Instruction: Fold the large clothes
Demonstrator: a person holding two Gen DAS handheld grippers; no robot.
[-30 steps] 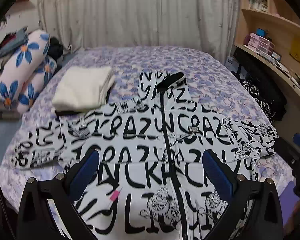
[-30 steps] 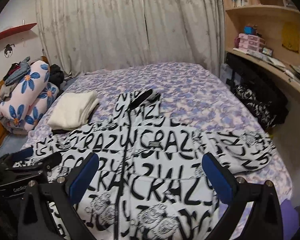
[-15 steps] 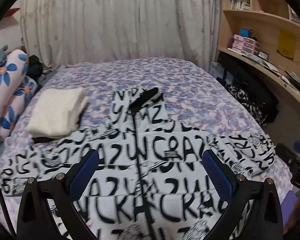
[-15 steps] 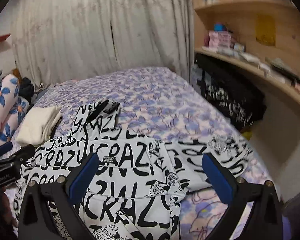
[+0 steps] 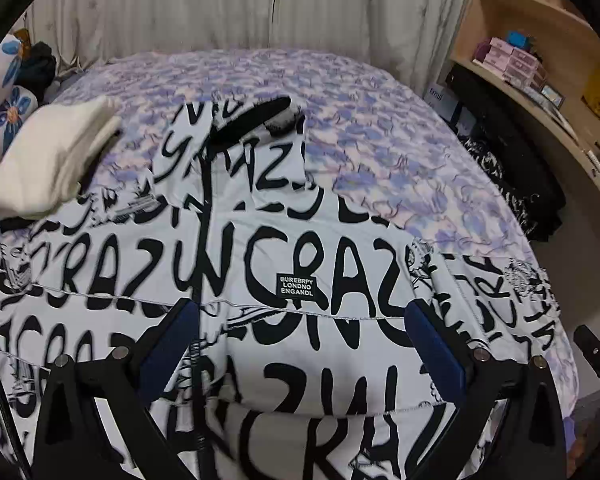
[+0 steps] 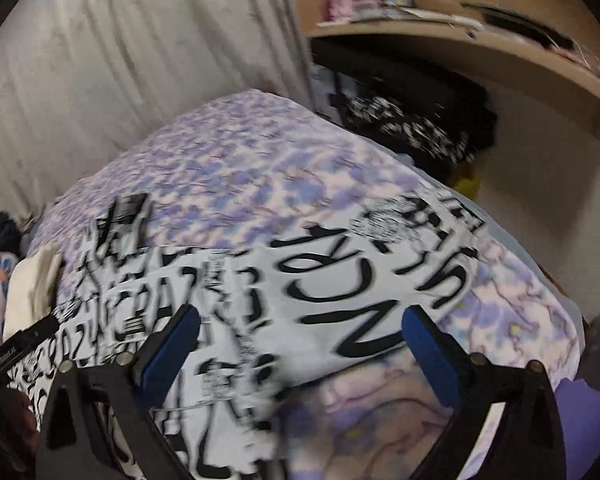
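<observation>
On the bed: a large white jacket (image 5: 284, 280) printed with black lettering lies spread face up across the purple floral bedspread (image 5: 380, 152), its black zipper (image 5: 204, 240) running down the middle.
Collar: a black collar (image 5: 256, 120) sits at the far end of the jacket, pointing toward the curtain (image 5: 260, 4).
Label: a small black patch (image 5: 296, 286) with white text is sewn on the chest, to the right of the zipper.
Sleeve: the right wrist view shows one sleeve (image 6: 380, 280) stretched out toward the bed's edge; the picture is smeared, so its cuff cannot be made out clearly.
Left gripper (image 5: 300, 344): jaws spread wide, nothing between them, held above the jacket's chest.
Right gripper (image 6: 300, 348): jaws likewise wide apart and holding nothing, above the sleeve and the bedspread beside it.
Beside the jacket: a folded cream garment (image 5: 52, 160) rests on the bedspread near the jacket's left shoulder, with blue-flowered pillows (image 5: 4, 92) further left.
Right of the bed: wooden shelves (image 5: 540, 80) carry pink boxes (image 5: 512, 60), and dark patterned fabric (image 6: 412, 128) is piled under them.
</observation>
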